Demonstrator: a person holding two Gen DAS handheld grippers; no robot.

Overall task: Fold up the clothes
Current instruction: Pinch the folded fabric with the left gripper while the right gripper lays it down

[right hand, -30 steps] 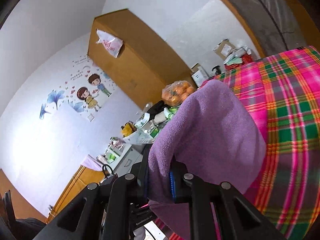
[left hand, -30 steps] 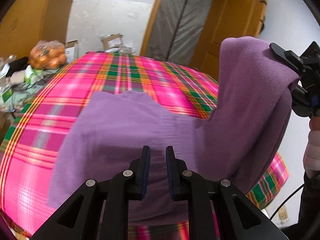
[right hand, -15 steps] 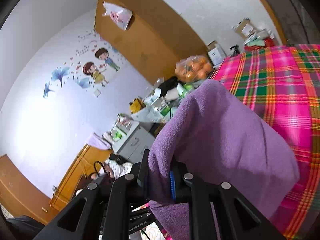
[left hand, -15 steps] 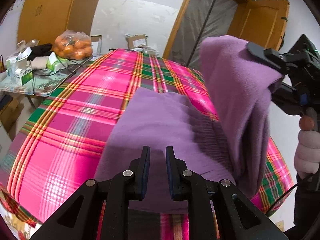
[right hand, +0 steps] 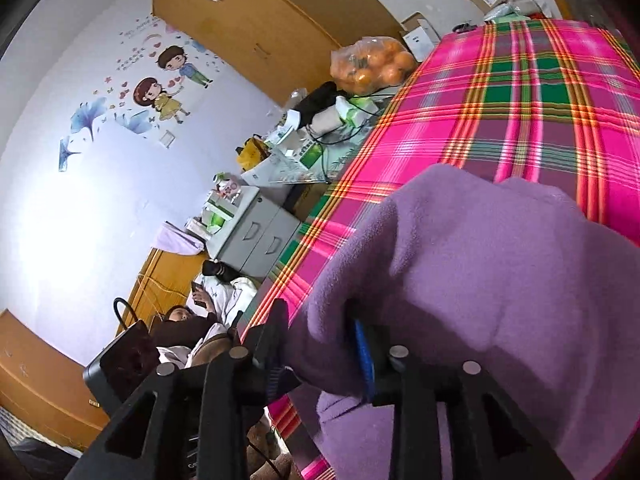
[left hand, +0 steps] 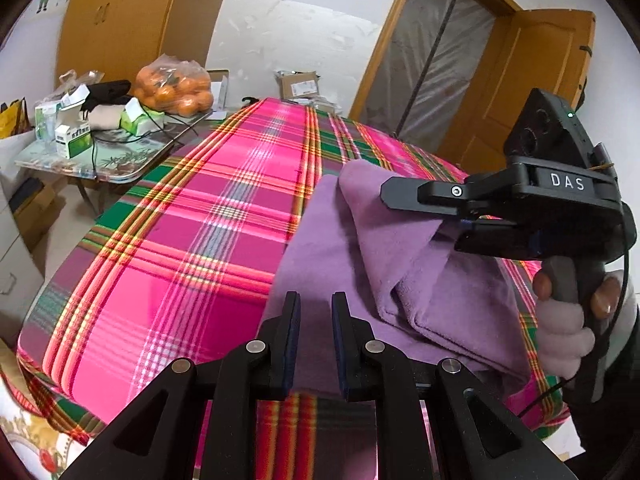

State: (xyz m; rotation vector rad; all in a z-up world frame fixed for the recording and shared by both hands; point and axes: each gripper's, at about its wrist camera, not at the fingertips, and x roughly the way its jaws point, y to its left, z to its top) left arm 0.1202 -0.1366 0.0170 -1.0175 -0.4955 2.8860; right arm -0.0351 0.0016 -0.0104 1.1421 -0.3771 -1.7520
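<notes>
While the right tongs are opening around the purple garment, 1 fold lies on the plaid bed; the left tongs hang narrowly parted, empty. More folding probably remains.

Soft, even indoor light fills both views. The pale wall with cartoon stickers washes out in bright glare. Fisheye curvature bends the orange wooden door frame; corners vignette to black. The pink plaid bedspread looks slightly motion-smeared.
</notes>
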